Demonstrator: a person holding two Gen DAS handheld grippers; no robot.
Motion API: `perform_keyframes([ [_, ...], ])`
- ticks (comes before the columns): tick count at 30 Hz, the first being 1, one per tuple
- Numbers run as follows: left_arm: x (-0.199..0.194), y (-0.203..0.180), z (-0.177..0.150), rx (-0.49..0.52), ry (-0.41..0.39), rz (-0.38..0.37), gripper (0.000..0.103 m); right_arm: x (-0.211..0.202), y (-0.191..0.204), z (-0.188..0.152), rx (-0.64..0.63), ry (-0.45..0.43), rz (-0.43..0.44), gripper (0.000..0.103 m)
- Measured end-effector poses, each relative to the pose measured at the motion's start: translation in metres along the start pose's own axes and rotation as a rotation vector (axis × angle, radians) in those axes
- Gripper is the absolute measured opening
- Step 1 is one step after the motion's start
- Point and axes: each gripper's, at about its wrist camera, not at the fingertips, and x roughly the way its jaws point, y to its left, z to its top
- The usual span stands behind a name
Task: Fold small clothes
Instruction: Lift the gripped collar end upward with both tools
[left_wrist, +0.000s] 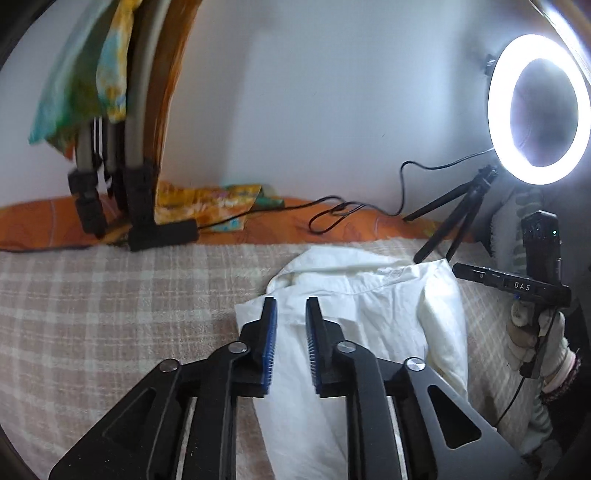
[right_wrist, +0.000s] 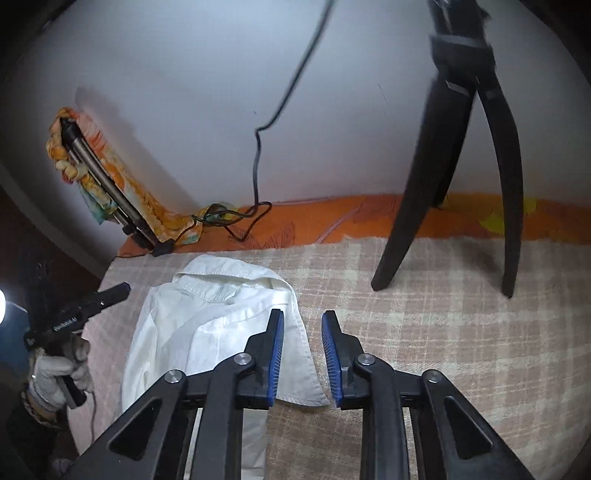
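My left gripper (left_wrist: 291, 310) and right gripper (right_wrist: 303, 323) both angle downward, fingers (left_wrist: 271, 332) parted, nothing pinched; gloved hands (right_wrist: 55, 373) grip the handles.

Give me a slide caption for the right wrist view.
Right tool open above the edge of a white shirt lying crumpled on a checked blanket, nothing gripped.

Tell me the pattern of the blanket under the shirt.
A beige-and-white check blanket, clearest in the right wrist view.

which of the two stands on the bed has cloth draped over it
The grey-legged tripod leaning at the wall, with yellow-green patterned cloth hanging over it. The small black tripod holding the lit ring light is bare.
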Motion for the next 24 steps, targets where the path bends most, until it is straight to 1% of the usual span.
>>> perform_keyframes([
  [1,0.005,0.005,-0.003,-0.001,0.018,-0.023,0.027,0.002,-0.007,-0.002,0.012,0.002,0.025,0.032],
  [2,0.009,0.009,-0.005,0.000,0.034,-0.040,0.034,0.005,-0.013,-0.004,0.023,0.009,0.051,0.036],
  [3,0.012,0.013,-0.007,-0.003,0.049,-0.045,0.044,0.007,-0.019,-0.007,0.041,0.023,0.093,0.037],
  [4,0.014,0.016,-0.010,-0.008,0.065,-0.041,0.048,0.009,-0.025,-0.010,0.065,0.034,0.137,0.038],
  [6,0.017,0.024,-0.013,-0.006,0.083,-0.041,0.050,0.013,-0.032,-0.015,0.102,0.048,0.253,0.040],
  [8,0.021,0.029,-0.016,-0.009,0.095,-0.049,0.050,0.017,-0.030,-0.018,0.104,0.058,0.323,0.040],
  [10,0.029,0.033,-0.018,-0.039,0.109,-0.081,0.050,0.024,-0.026,-0.019,0.098,0.075,0.355,0.040],
  [11,0.030,0.034,-0.017,-0.054,0.086,-0.111,0.050,0.029,-0.023,-0.018,0.095,0.085,0.361,0.040],
  [12,0.035,0.033,-0.015,-0.070,0.098,-0.148,0.050,0.034,-0.020,-0.017,0.092,0.095,0.370,0.040],
  [13,0.038,0.032,-0.014,-0.074,0.095,-0.168,0.050,0.040,-0.017,-0.015,0.090,0.111,0.387,0.040],
  [15,0.043,0.027,-0.012,-0.070,0.093,-0.194,0.047,0.051,-0.010,-0.012,0.072,0.132,0.406,0.039],
  [16,0.045,0.024,-0.011,-0.069,0.090,-0.213,0.046,0.054,-0.007,-0.011,0.060,0.134,0.397,0.038],
  [17,0.047,0.022,-0.011,-0.076,0.093,-0.238,0.029,0.059,-0.002,-0.009,0.051,0.131,0.383,0.036],
  [18,0.050,0.021,-0.011,-0.089,0.101,-0.255,0.007,0.063,0.002,-0.007,0.051,0.134,0.385,0.031],
  [19,0.051,0.020,-0.012,-0.100,0.099,-0.266,0.005,0.066,0.004,-0.004,0.050,0.131,0.384,0.027],
  [20,0.049,0.017,-0.012,-0.099,0.087,-0.264,0.005,0.065,0.010,-0.002,0.031,0.117,0.373,0.018],
  [21,0.044,0.014,-0.012,-0.091,0.066,-0.262,0.005,0.063,0.019,0.000,-0.009,0.101,0.355,0.012],
  [22,0.034,0.011,-0.011,-0.078,0.026,-0.248,0.005,0.058,0.026,0.002,-0.050,0.083,0.351,0.009],
  [24,0.014,0.008,-0.010,-0.064,-0.046,-0.238,0.005,0.044,0.042,0.005,-0.130,0.040,0.376,0.005],
])
